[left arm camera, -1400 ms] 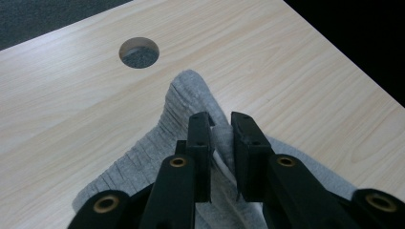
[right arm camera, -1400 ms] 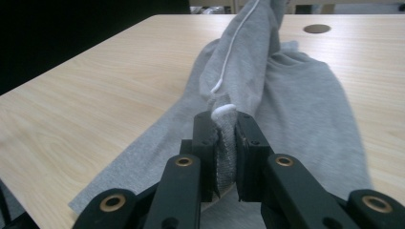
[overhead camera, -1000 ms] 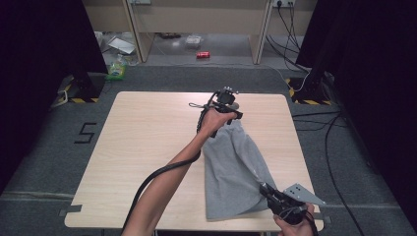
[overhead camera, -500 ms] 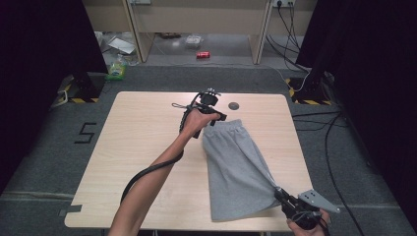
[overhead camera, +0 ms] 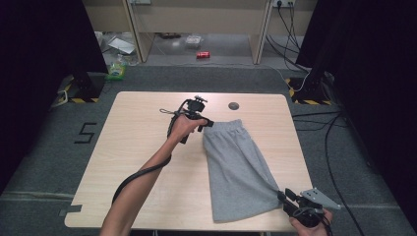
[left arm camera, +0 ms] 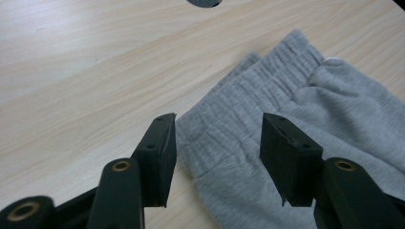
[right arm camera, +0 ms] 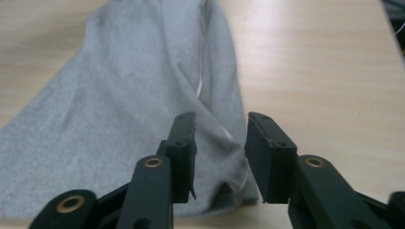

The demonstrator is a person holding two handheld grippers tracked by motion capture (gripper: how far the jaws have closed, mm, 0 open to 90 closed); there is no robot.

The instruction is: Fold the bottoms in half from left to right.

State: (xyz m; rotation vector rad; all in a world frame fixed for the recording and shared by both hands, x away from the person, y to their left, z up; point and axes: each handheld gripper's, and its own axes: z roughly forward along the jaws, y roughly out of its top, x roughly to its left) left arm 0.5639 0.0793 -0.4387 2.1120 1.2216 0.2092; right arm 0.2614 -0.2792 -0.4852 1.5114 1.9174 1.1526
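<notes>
High view: the shorts (overhead camera: 239, 169) lie flat at the table's (overhead camera: 133, 147) five o'clock. They were stretched between both grippers a second ago, so the laying-out looks done. The left gripper (overhead camera: 204, 123) sits at the waistband's ten o'clock corner, the right gripper (overhead camera: 284, 197) at the hem's four o'clock corner. A grommet (overhead camera: 233, 105) lies at one o'clock, clear of the cloth.

Left gripper view: the jaws have just been opening; they straddle the waistband (left arm camera: 248, 100) without pinching.

Right gripper view: the jaws have just been opening; the hem (right arm camera: 229, 188) is loose between them.
</notes>
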